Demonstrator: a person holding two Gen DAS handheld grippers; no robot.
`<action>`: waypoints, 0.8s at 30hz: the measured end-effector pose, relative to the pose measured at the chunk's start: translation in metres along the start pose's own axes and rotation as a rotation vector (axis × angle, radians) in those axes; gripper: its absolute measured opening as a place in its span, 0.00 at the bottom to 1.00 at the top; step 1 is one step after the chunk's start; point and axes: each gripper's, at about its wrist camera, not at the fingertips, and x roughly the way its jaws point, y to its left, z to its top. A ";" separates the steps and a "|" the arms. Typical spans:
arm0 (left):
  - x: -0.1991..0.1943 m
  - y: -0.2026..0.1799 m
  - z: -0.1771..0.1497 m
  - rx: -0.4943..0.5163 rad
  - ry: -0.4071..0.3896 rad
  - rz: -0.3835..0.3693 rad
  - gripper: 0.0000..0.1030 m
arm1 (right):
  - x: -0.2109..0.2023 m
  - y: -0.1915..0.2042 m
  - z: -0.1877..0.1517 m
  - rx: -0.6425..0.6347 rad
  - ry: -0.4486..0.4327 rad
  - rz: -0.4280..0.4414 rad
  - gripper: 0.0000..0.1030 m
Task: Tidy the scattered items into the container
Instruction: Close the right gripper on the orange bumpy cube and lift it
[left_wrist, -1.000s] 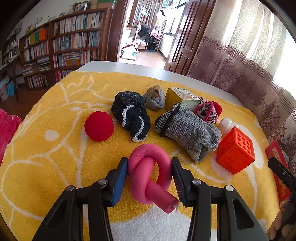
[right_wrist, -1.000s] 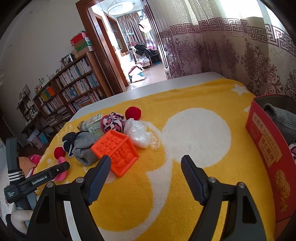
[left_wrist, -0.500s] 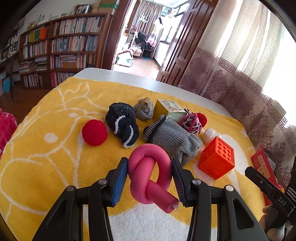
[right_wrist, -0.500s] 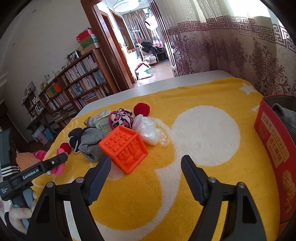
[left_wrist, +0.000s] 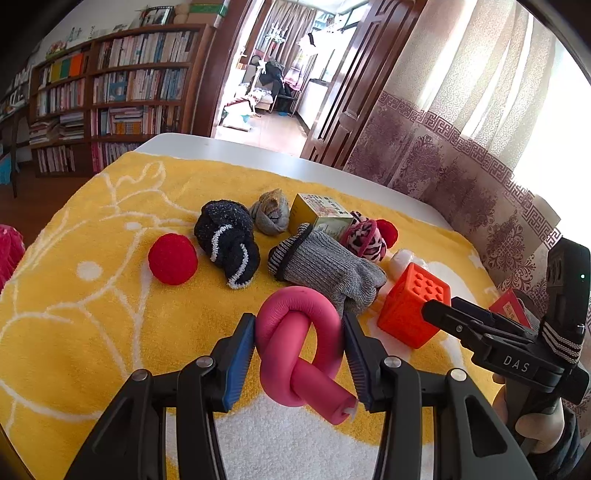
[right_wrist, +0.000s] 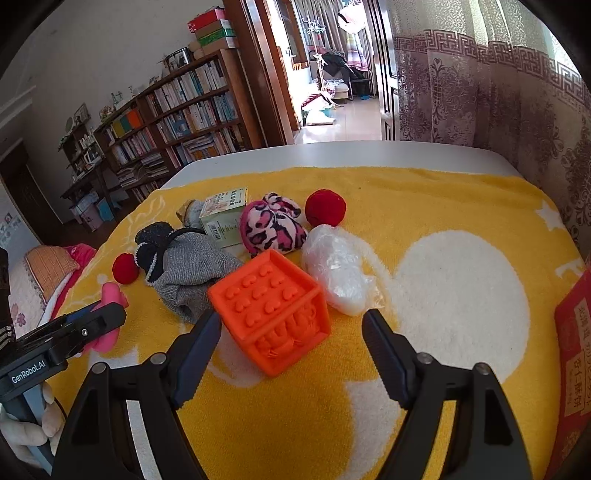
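My left gripper (left_wrist: 299, 358) is shut on a knotted pink foam tube (left_wrist: 297, 350) and holds it above the yellow blanket (left_wrist: 92, 314). My right gripper (right_wrist: 291, 347) is open, its jaws on either side of an orange cube (right_wrist: 273, 314), also seen in the left wrist view (left_wrist: 412, 308). Scattered behind it are a grey sock (right_wrist: 192, 269), a black sock (left_wrist: 229, 240), a red ball (left_wrist: 172, 258), a second red ball (right_wrist: 325, 207), a leopard-print bundle (right_wrist: 273, 229), a small box (right_wrist: 223, 214) and a clear plastic bag (right_wrist: 340, 269). The red container (right_wrist: 574, 354) stands at the right edge.
A small grey-tan sock (left_wrist: 271, 212) lies behind the black one. A white table edge (right_wrist: 332, 155) shows past the blanket. Curtains (right_wrist: 498, 92) hang to the right, and bookshelves (left_wrist: 110, 96) stand at the back left.
My left gripper has lifted and drawn back with the pink tube. My right gripper has moved left and forward, so the orange cube now sits between its open jaws.
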 end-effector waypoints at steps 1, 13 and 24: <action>0.001 0.000 0.000 -0.001 0.002 0.000 0.47 | 0.003 0.002 0.001 -0.013 0.005 0.004 0.79; 0.006 -0.001 -0.002 0.006 0.018 0.003 0.47 | 0.003 0.015 -0.010 -0.045 -0.016 0.004 0.61; 0.004 -0.004 -0.003 0.016 0.017 -0.009 0.47 | -0.051 0.019 -0.028 0.012 -0.113 0.023 0.60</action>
